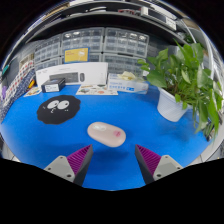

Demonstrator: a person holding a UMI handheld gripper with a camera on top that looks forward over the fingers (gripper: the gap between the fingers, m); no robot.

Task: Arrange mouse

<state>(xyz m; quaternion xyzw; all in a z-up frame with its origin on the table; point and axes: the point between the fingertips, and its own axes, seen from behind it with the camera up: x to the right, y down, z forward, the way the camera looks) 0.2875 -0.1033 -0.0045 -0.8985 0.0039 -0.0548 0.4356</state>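
Just ahead of hand-held gripper [114, 161], fingers apart, white mouse [106, 133], blue table [150, 125]

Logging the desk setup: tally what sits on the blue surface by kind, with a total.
Mouse, just ahead of the open fingers: 1
Black round pad with eyes: 1
Potted plant: 1
White box: 1
Total: 4; smaller items at the back are too unclear to count.

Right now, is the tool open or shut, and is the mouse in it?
Open. The tool has its fingers spread wide with blue table showing between them. The mouse lies flat just ahead, untouched.
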